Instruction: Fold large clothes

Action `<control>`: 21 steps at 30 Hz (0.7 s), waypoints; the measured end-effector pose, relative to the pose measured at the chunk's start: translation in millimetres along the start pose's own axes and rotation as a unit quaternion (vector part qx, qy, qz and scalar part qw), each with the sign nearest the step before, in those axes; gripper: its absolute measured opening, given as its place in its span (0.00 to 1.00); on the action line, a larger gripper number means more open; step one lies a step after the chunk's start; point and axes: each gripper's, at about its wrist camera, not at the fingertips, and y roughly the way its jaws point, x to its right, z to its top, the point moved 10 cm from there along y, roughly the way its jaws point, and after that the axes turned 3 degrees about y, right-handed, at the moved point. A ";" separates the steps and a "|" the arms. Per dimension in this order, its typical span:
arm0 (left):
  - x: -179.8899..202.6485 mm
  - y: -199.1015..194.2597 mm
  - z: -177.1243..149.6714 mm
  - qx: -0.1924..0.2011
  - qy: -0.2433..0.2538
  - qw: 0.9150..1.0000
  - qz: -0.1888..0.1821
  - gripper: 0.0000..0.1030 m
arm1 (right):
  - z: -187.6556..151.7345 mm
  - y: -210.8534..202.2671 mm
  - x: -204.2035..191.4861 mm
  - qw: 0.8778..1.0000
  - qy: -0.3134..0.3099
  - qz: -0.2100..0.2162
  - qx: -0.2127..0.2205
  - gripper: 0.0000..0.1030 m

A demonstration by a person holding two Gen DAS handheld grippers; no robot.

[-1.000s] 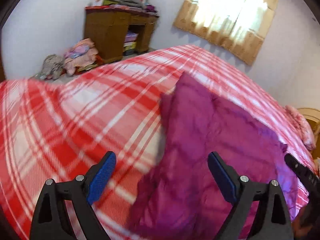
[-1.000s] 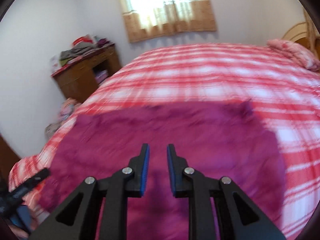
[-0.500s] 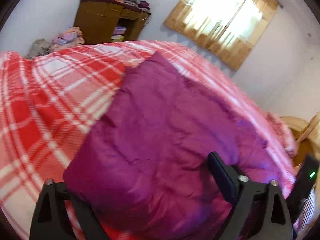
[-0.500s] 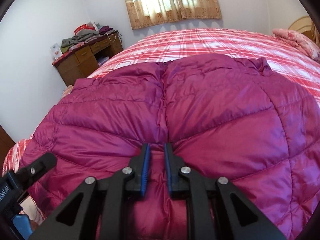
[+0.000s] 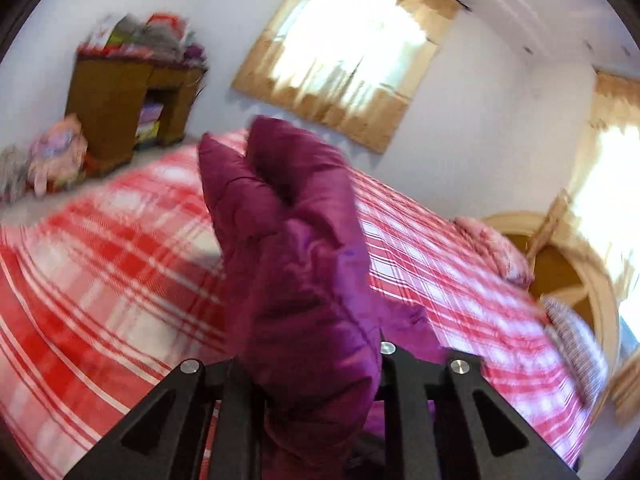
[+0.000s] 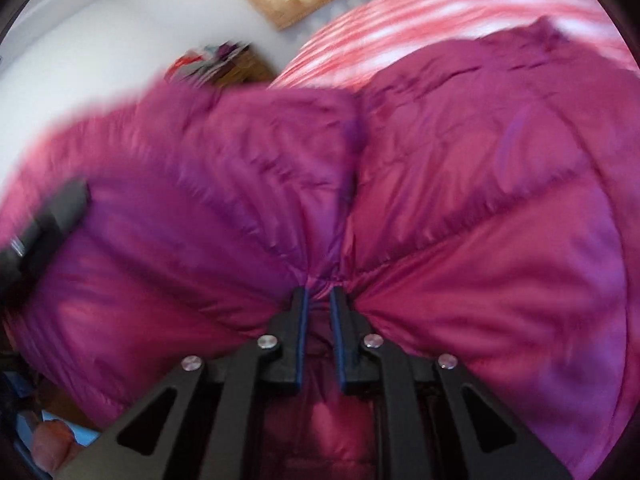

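Observation:
A magenta quilted puffer jacket (image 6: 460, 184) fills the right wrist view, bunched and lifted over the red plaid bed (image 6: 420, 12). My right gripper (image 6: 319, 294) is shut on a pinched fold of the jacket at its middle seam. In the left wrist view a padded part of the jacket (image 5: 296, 240) stands up between the fingers of my left gripper (image 5: 316, 360), which is shut on it; its fingertips are hidden by the fabric. The left gripper's body shows blurred at the left edge of the right wrist view (image 6: 52, 216).
The red and white plaid bed (image 5: 104, 280) spreads below. A wooden desk (image 5: 120, 100) piled with clothes stands against the far wall, with a clothes heap (image 5: 56, 156) beside it. A curtained window (image 5: 348, 44) is behind. Pillows (image 5: 496, 248) and a headboard (image 5: 568, 264) lie right.
My left gripper has closed on the jacket and lifted it off the bed. My right gripper, still shut on the jacket, has risen and tilted with it.

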 end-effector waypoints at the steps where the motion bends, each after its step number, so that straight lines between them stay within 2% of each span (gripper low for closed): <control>1: 2.1 -5.9 2.3 0.001 0.020 1.000 0.009 0.16 | -7.9 6.2 -13.7 0.999 0.006 0.031 -0.018 0.14; 3: 5.3 -16.1 6.6 0.004 0.058 0.998 0.023 0.16 | -21.4 14.0 -39.8 0.995 0.011 0.084 -0.048 0.14; 5: 11.8 -22.2 5.3 0.001 0.098 0.995 0.029 0.16 | -24.1 10.8 -49.4 0.994 -0.001 0.098 -0.055 0.14; 8: 25.8 -19.2 -4.1 -0.007 0.133 0.991 0.014 0.16 | -16.1 -15.6 -42.0 0.993 -0.008 0.110 -0.045 0.14; 11: 51.9 -10.6 -28.3 -0.020 0.192 0.981 0.002 0.16 | -2.9 -59.0 -9.6 0.997 -0.011 0.077 -0.010 0.14; 15: 85.8 -2.5 -73.9 -0.045 0.272 0.961 -0.006 0.16 | 7.0 -129.0 54.4 0.999 -0.002 0.004 0.044 0.14; 18: 101.0 -0.7 -111.0 -0.075 0.319 0.945 -0.018 0.16 | 4.0 -172.2 94.3 0.997 0.021 -0.030 0.074 0.14; 21: 104.9 2.3 -142.8 -0.103 0.345 0.933 -0.017 0.16 | -2.7 -201.8 118.2 0.993 0.036 -0.052 0.096 0.15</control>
